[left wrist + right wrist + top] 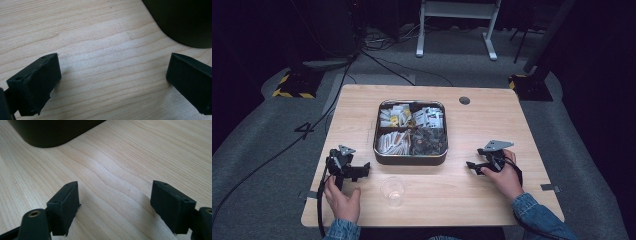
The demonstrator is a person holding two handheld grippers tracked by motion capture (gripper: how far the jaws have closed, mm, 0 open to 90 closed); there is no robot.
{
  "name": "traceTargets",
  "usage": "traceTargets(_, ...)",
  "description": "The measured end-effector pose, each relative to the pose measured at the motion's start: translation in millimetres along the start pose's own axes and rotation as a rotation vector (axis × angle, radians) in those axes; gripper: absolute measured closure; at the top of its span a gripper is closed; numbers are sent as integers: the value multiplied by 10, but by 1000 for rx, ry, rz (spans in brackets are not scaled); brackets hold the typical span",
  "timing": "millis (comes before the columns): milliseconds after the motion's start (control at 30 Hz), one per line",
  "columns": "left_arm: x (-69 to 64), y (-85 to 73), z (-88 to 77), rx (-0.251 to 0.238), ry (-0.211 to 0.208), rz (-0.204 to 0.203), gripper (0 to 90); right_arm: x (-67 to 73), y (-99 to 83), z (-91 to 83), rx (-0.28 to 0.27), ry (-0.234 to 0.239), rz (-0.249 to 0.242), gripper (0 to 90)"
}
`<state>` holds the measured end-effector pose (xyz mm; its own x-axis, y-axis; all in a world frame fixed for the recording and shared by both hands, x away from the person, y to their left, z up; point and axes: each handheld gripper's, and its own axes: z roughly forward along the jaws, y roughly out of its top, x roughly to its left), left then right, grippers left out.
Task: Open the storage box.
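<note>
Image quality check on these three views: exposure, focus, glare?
High view: soft, low resolution; floor around the table nearly black, clear cup faint against the wood, tray contents hard to read. Left gripper view: wood grain sharp, pale sheen mid-frame, tray wall underexposed to flat black. Right gripper view: similar sheen, soft shadows beside the jaws, dark tray wall without detail.

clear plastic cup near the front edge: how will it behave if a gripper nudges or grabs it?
The clear cup looks thin-walled and empty, so probably light and apt to slide or tip when nudged. Its walls would likely flex under a hard squeeze. It stands upright on the table, untouched.
</note>
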<state>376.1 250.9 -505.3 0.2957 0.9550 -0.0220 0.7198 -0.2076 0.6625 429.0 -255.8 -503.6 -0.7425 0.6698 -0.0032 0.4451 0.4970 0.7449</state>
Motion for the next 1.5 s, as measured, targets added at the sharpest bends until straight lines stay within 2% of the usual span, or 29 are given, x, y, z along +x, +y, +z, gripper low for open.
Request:
traceTargets(633, -15, 5, 6, 1, 9, -17, 1, -3, 1, 0, 2, 1, 4, 224)
traceTargets(733, -16, 3, 3, 1, 8, -16, 1, 5, 4, 5, 9, -3, 8, 189)
traceTargets(1000, -16, 3, 3, 1, 8, -16, 1, 7, 24, -1, 26, 12, 21, 167)
traceTargets(1067, -14, 4, 4, 1, 6, -13, 1, 10, 58, -27, 31, 40, 45, 176)
traceTargets(1233, -4, 7, 8, 0, -1, -5, 1, 20, 138, -89, 19, 56, 50, 178)
traceTargets(1267, 4, 3, 5, -2, -10, 6, 1, 24, 200, -130, 11, 63, 57, 181)
traceTargets(1500, -1, -1, -1, 1, -4, 2, 1, 57, 401, -224, -1, 67, 45, 197)
